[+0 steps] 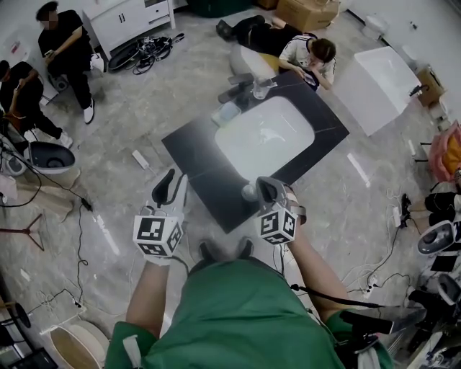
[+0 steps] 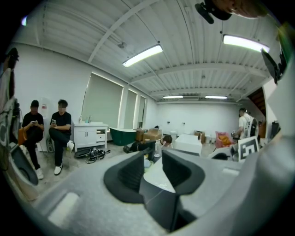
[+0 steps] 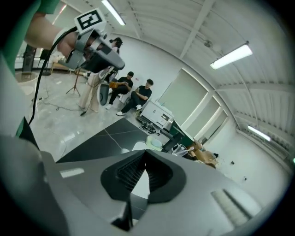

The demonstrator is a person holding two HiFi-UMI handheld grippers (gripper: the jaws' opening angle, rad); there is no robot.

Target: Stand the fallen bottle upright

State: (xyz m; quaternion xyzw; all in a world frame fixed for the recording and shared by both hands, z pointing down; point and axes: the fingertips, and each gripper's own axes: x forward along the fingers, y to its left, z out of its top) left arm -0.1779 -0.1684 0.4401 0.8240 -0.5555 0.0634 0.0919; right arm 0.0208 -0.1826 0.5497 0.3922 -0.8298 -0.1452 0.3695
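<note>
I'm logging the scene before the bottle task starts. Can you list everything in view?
countertop: one, black, ahead of the person
sink basin: one, white, set in the countertop
faucet: one, dark, at the basin's far edge
bottle: one, clear, beside the faucet; pose unclear
dish: one, pale green, left of the faucet
cabinet: one, white, far left
seated people: two, dark clothes, far left
person on the floor: one, beyond the countertop
left tool: grey, jaws apart, empty
right tool: grey, jaws together, empty
</note>
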